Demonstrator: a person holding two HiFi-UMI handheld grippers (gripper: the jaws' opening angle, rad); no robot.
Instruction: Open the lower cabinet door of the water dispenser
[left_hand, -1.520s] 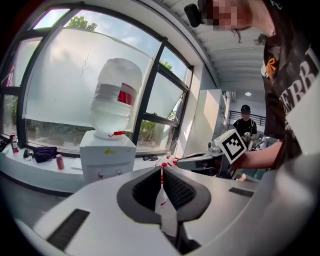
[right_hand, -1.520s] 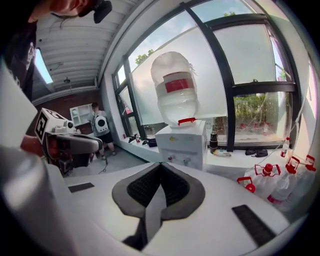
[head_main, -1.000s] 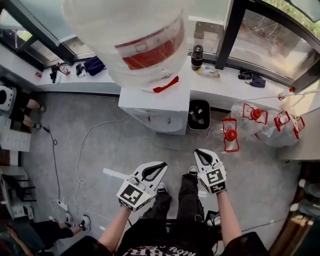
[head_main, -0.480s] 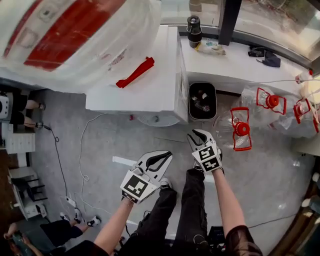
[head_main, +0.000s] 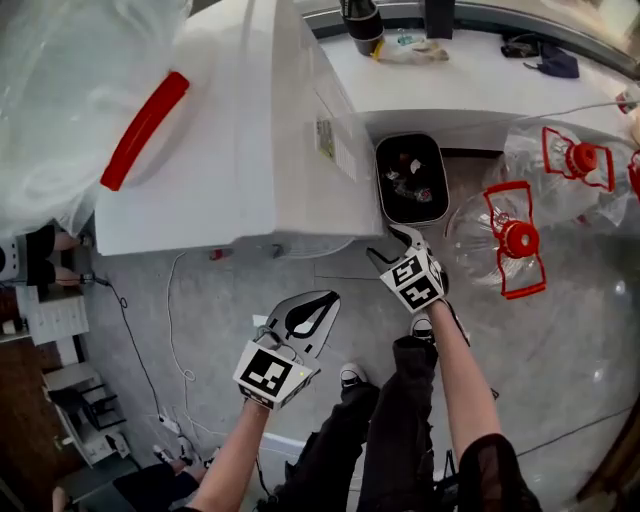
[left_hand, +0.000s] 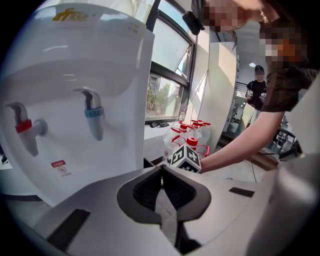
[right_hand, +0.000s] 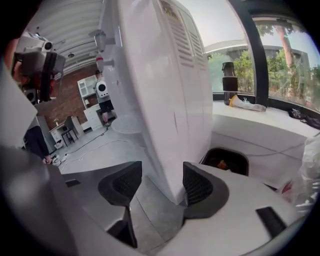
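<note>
Grey floor (head_main: 200, 300) open left of water dispenser (head_main: 230, 130); one bin (head_main: 410, 180) just beside its right side, two bottles (head_main: 480, 235) beyond. Two taps (left_hand: 94, 112); lower door hidden. Left gripper (head_main: 328, 298) pinched, empty. Right gripper (head_main: 392, 244) just spread wide, dispenser corner edge between.

Black bin (head_main: 410, 178) at 1 o'clock; red-capped bottles (head_main: 515, 240) at 3; dark flask (head_main: 362, 25) on counter (head_main: 470, 75) at 12; white cable (head_main: 168, 320) at 8.
</note>
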